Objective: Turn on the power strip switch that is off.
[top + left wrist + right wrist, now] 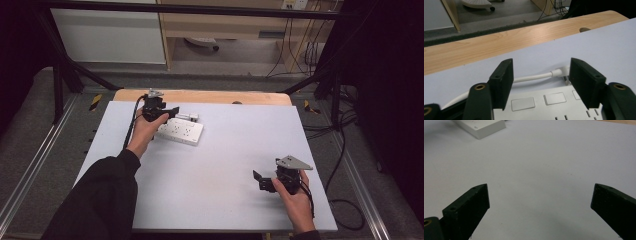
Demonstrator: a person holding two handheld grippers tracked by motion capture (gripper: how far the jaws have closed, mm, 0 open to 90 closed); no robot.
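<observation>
Black, blocky jaws of the left hand-held gripper stand spread apart above the white power strip, gripping nothing; the grasp is not yet made, by my reading. Its smooth, hard plastic body is a flat rectangle at the desk's far left, with a white plug and rounded cable just beyond. The right hand-held gripper hangs released over bare matte desk, well apart.

Obstacles: white power strip, its cord and plug just beyond my left gripper. Free passage: bare table surrounding my right gripper.
</observation>
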